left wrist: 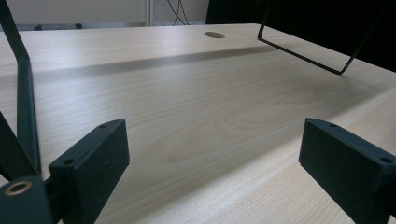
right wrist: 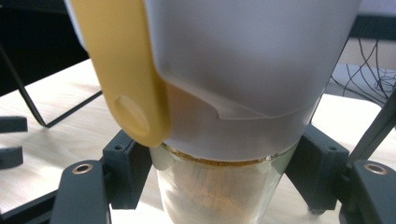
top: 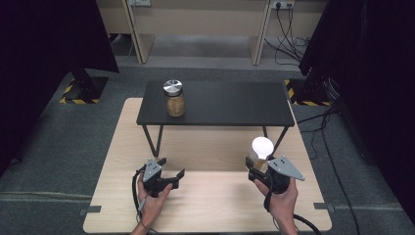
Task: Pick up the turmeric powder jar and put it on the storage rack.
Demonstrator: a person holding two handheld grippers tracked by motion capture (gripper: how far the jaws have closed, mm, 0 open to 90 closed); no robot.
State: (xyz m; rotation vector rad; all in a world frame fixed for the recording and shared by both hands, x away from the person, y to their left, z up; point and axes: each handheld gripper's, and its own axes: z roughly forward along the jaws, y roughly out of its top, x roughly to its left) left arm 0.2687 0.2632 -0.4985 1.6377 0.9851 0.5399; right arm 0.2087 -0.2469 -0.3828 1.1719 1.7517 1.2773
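A glass jar of brown powder with a white lid (top: 262, 147) sits between the jaws of my right gripper (top: 257, 169) at the right of the wooden table (top: 210, 205). In the right gripper view both jaws press the jar's glass (right wrist: 219, 191) just under the white lid (right wrist: 243, 70), which carries a yellow tab (right wrist: 126, 84). A second jar with a silver lid (top: 174, 100) stands on the left part of the black shelf (top: 230, 105). My left gripper (top: 172, 167) hovers low over the table's front left, open (left wrist: 212, 140), with bare wood between its jaws.
The black shelf stands on thin wire legs (left wrist: 303, 51) across the back of the table. A round cable hole (left wrist: 214, 35) lies in the tabletop. Dark screens flank the table on both sides, and cables run on the floor at the right.
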